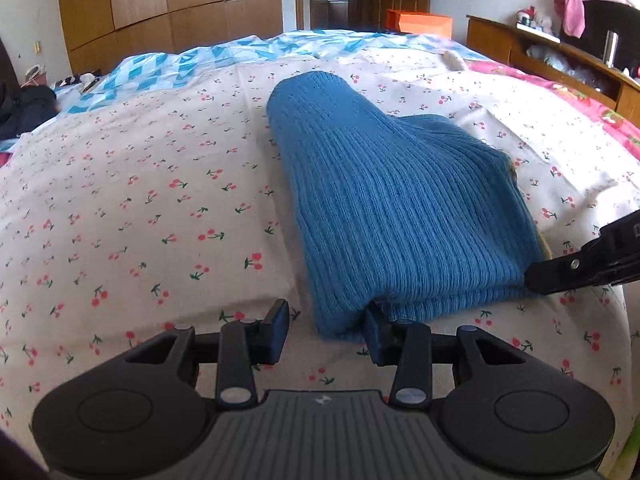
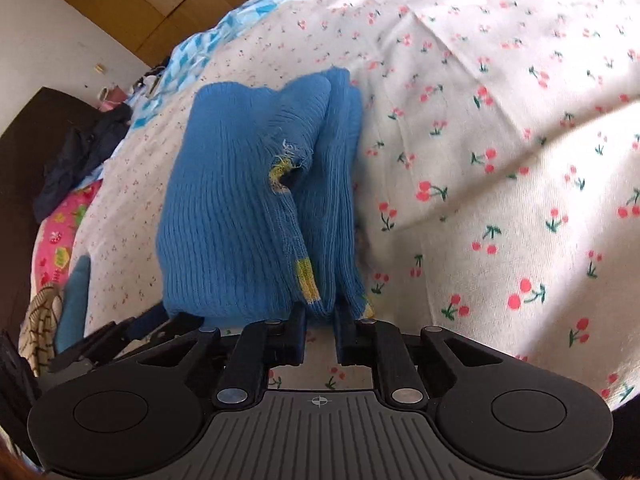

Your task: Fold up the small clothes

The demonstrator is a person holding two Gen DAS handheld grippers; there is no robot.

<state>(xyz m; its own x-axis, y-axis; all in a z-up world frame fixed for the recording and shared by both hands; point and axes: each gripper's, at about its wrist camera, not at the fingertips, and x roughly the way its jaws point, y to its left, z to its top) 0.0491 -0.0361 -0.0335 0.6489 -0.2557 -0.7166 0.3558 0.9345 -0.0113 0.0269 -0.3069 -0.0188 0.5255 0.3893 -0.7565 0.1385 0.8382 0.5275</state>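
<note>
A blue ribbed knit garment lies folded in layers on the cherry-print bedsheet. My left gripper is open at its near left corner; its right finger touches the fabric edge and its left finger is clear of it. In the right wrist view the garment shows yellow trim and a frayed hole. My right gripper is nearly closed, with the folded edge between its fingers. The right gripper also shows in the left wrist view at the garment's right edge.
A blue-and-white patterned cover lies at the far end of the bed. A wooden headboard shelf with clutter is at the right, wardrobes behind. Dark clothes and a pink floral sheet lie at the left in the right wrist view.
</note>
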